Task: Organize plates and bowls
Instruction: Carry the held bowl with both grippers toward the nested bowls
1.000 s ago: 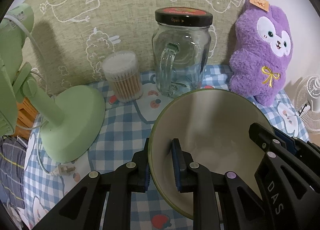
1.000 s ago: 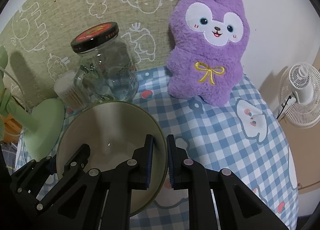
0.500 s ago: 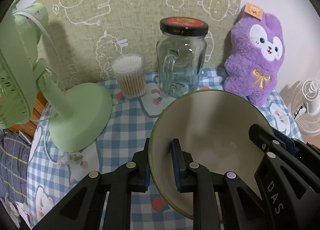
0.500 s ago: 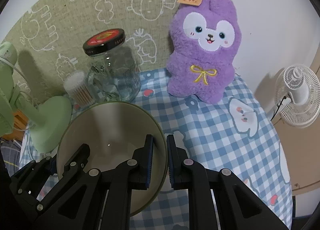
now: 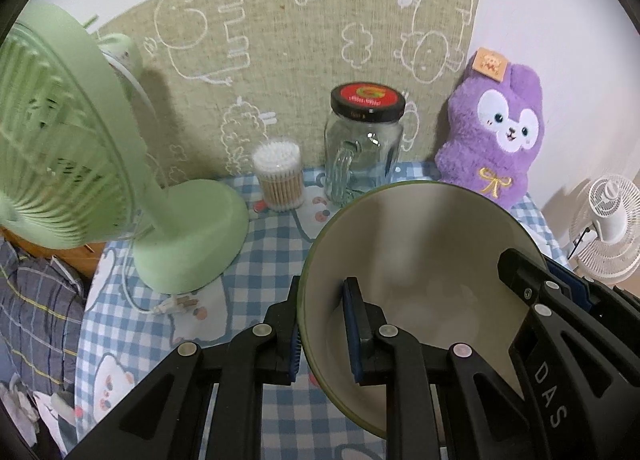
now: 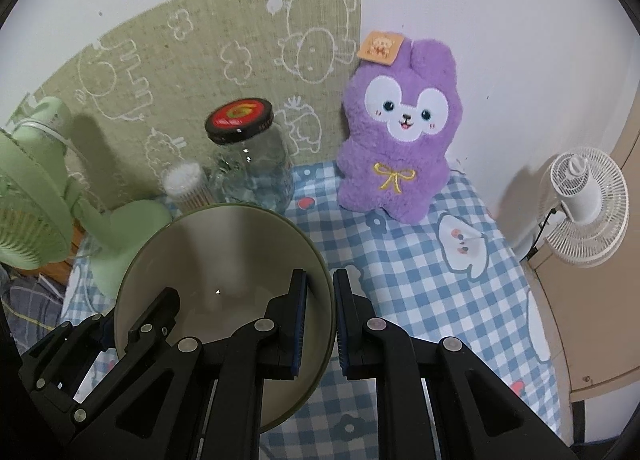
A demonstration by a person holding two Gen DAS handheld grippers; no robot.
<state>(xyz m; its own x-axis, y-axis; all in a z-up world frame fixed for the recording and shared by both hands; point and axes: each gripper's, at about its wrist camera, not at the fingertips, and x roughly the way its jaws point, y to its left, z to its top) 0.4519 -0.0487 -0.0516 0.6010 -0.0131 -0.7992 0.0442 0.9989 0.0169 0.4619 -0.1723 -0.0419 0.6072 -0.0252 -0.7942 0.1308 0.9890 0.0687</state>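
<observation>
- While both grippers clamp the same bowl (image 5: 416, 256), it hangs above the checked tablecloth (image 5: 264, 256), clear of the surface, at the near middle of the table.
- Left gripper (image 5: 323, 324): jaws closed on the bowl's left rim, one pad outside the wall, the other inside.
- Right gripper (image 6: 320, 316): jaws closed on the bowl's right rim, one blue pad inside, the other outside.
- In the left wrist view, the right gripper's black fingers show at the bowl's far right edge; in the right wrist view, the left gripper's fingers show at its left edge.
- Bowl: cream inside, with a green rim and nothing in it that can be made out.
- At the far side of the table stands a glass jar (image 5: 362, 148) with a handle and a red and black lid.
- Just left of the jar is a clear tub of cotton swabs (image 5: 280, 176).
- On the left, a green desk fan (image 5: 60, 152) stands on a round base, its cord lying on the cloth.
- On the far right, a purple plush toy (image 6: 400, 140) leans upright against the wall.
- Beyond the table's right edge stands a small white fan (image 6: 584, 204).
- Behind the jar hangs a green mat (image 5: 304, 56) printed with white outline drawings.
</observation>
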